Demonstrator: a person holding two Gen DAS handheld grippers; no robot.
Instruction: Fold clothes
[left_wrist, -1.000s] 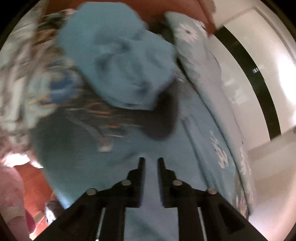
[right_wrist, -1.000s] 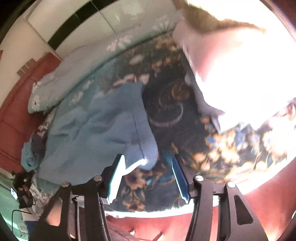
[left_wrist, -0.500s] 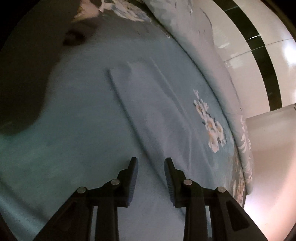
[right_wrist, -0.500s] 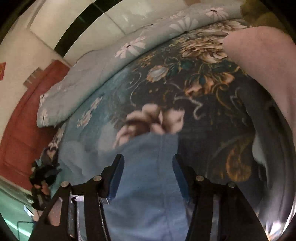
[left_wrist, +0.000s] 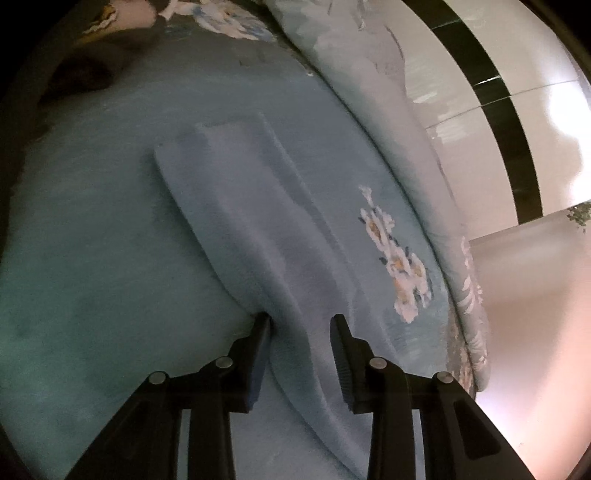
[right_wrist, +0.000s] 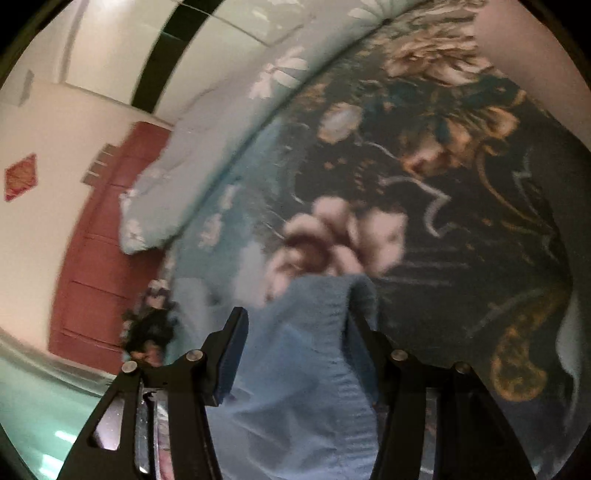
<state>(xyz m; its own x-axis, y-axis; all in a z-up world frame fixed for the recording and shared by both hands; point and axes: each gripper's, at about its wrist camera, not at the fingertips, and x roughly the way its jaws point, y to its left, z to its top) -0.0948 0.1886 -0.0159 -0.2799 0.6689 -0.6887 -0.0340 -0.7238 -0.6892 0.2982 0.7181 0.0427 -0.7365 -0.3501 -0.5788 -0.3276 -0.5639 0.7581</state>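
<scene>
Blue garment lay flat on bed. Left tool and right tool both spread, straddling its edges. Step: grasping for fold. Next: pinch both edges evenly.

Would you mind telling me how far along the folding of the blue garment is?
Partly done: the blue garment lies on the bedspread as a long strip with stacked edges. In hand: the left gripper and right gripper are open, straddling its edges. Left: closing on the cloth and folding it shorter.
</scene>
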